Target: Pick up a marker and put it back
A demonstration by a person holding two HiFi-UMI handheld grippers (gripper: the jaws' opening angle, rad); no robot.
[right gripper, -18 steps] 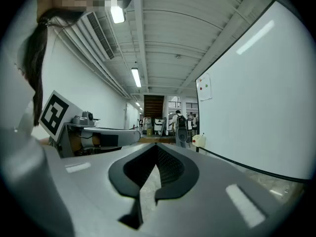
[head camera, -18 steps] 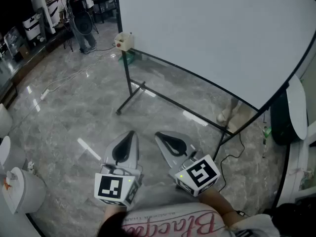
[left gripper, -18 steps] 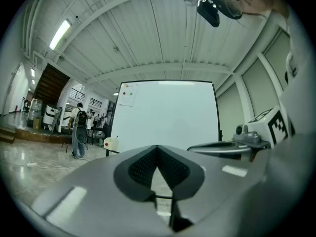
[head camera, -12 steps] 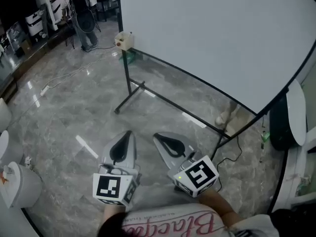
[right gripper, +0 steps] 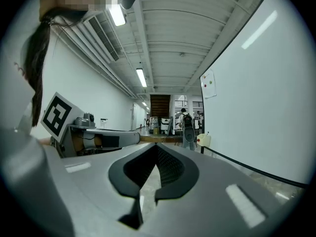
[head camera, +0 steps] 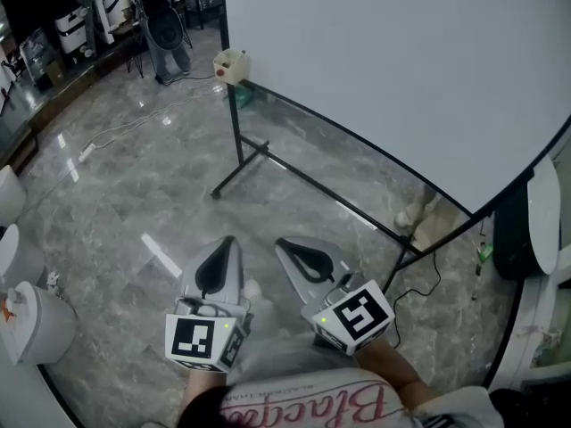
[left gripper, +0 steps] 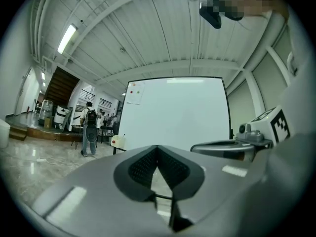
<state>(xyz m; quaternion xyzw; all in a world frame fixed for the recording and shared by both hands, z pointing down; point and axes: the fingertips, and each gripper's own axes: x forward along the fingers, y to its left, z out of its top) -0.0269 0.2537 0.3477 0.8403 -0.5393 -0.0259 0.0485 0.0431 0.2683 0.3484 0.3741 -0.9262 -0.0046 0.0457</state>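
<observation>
The left gripper [head camera: 227, 240] and right gripper [head camera: 285, 243] are held low and side by side, close to the person, above the marble floor [head camera: 125, 194]. Each has its jaws pressed together with nothing between them. Beyond them and to the right stands the whiteboard [head camera: 401, 61] on a black frame, with a cream box [head camera: 230, 64] at its far left corner. The marker I cannot make out in any view.

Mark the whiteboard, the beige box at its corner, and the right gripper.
whiteboard [head camera: 401, 61], head view, bare white face.
beige box [head camera: 231, 64], head view, middle of its body.
right gripper [head camera: 282, 243], head view, tip where its shut jaws meet.
</observation>
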